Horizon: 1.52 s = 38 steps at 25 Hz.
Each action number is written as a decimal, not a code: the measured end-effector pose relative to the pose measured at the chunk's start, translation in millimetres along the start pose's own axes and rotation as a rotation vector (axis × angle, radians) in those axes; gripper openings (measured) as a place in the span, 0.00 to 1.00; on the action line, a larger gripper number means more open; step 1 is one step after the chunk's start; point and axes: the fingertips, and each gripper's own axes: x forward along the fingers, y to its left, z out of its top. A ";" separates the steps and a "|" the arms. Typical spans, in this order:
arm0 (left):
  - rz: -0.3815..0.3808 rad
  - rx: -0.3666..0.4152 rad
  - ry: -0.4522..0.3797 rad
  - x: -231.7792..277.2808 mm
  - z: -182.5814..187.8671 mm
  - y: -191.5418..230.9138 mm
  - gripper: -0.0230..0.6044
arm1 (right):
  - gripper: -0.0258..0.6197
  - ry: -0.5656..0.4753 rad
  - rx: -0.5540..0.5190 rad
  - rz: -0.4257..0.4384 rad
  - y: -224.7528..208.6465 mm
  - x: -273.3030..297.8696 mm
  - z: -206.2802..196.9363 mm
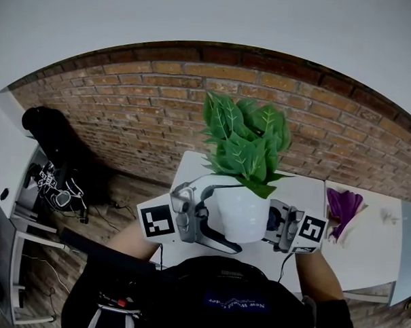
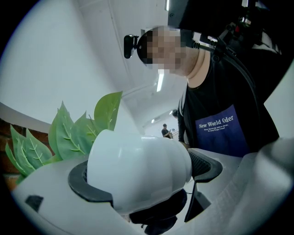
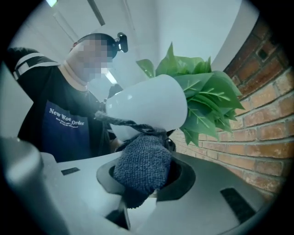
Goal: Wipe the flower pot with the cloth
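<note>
Flower pot clamped in our left gripper, cloth pinched in our right gripper and pressed up to it.
We hold the pot in front of our chest, by the near edge of the white table. The left jaws are spread wide around its belly and the dark pads touch the wall. The glossy white wall looks stiff and slippery, and we judge it breakable. The leaves may make it top-heavy, so the belly below the rim seems the safest hold. The right jaws are closed narrowly on the soft, nubbly grey cloth, which should mould to the curve. The pot's base is hidden in every view. We cannot tell whether the pot hangs clear of the table. The purple thing farther right stays unidentifiable.
</note>
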 end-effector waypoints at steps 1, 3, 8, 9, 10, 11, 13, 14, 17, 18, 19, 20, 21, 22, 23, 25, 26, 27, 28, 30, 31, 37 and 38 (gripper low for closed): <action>-0.004 -0.002 -0.002 -0.5 0.8 0.1 0.88 | 0.20 -0.023 0.017 -0.029 -8.9 2.2 1.8; -0.018 -0.007 -0.016 -2.6 5.7 0.0 0.88 | 0.20 -0.065 0.056 -0.086 -26.7 8.9 8.2; -0.045 -0.014 -0.042 -6.3 11.8 -2.0 0.88 | 0.20 -0.139 0.114 -0.138 -46.1 23.2 19.5; -0.047 -0.015 -0.047 -6.3 10.7 -1.9 0.88 | 0.20 -0.149 0.116 -0.131 -45.2 24.8 19.4; -0.048 -0.014 -0.051 -6.2 10.0 -1.6 0.88 | 0.20 -0.157 0.117 -0.122 -43.5 25.8 19.4; -0.051 -0.013 -0.055 -6.4 9.9 -1.3 0.88 | 0.20 -0.163 0.118 -0.113 -41.3 26.4 19.9; -0.058 -0.011 -0.060 -7.4 10.9 -1.3 0.88 | 0.20 -0.168 0.124 -0.099 -36.4 27.9 21.1; -0.062 -0.011 -0.061 -8.0 11.1 -1.5 0.88 | 0.20 -0.166 0.127 -0.094 -34.5 28.5 20.9; -0.062 -0.014 -0.057 -8.6 8.5 -1.7 0.88 | 0.20 -0.150 0.124 -0.074 -28.4 28.4 16.7; -0.057 -0.014 -0.053 -8.1 7.2 -1.7 0.88 | 0.20 -0.141 0.115 -0.058 -22.7 27.9 14.7; -0.051 -0.014 -0.048 -7.2 5.8 -1.6 0.88 | 0.20 -0.129 0.100 -0.032 -13.7 27.6 12.2; -0.043 -0.015 -0.042 -6.2 4.6 -1.5 0.88 | 0.20 -0.115 0.082 0.001 -2.2 27.2 9.2; -0.035 -0.017 -0.039 -5.2 4.0 -1.5 0.88 | 0.20 -0.103 0.064 0.037 10.6 26.6 6.5; -0.027 -0.020 -0.038 -4.4 4.1 -1.5 0.88 | 0.20 -0.097 0.050 0.073 23.0 25.6 4.8; -0.019 -0.023 -0.040 -3.5 4.7 -1.5 0.88 | 0.20 -0.096 0.042 0.105 33.7 24.3 4.4; -0.007 -0.026 -0.047 -1.8 6.7 -1.4 0.88 | 0.20 -0.100 0.045 0.146 45.8 22.0 5.4; -0.003 -0.027 -0.047 -1.1 7.4 -1.4 0.88 | 0.20 -0.103 0.048 0.151 46.0 21.2 4.6; -0.002 -0.028 -0.046 -0.8 8.2 -1.4 0.88 | 0.20 -0.108 0.050 0.142 42.5 20.9 3.5; -0.004 -0.028 -0.045 -0.9 9.5 -1.5 0.88 | 0.20 -0.120 0.056 0.121 35.4 21.1 3.4; -0.016 -0.023 -0.047 -2.3 13.5 -1.2 0.88 | 0.20 -0.158 0.095 0.052 14.2 23.8 8.1; -0.024 -0.019 -0.047 -3.3 15.0 -0.9 0.88 | 0.20 -0.176 0.123 0.015 2.0 25.9 11.0; -0.023 -0.008 -0.020 -2.4 8.2 -0.8 0.88 | 0.20 -0.197 0.196 -0.019 -17.2 42.0 15.4; -0.023 -0.017 -0.026 -2.5 8.3 -1.2 0.88 | 0.20 -0.203 0.194 -0.008 -13.5 42.2 16.7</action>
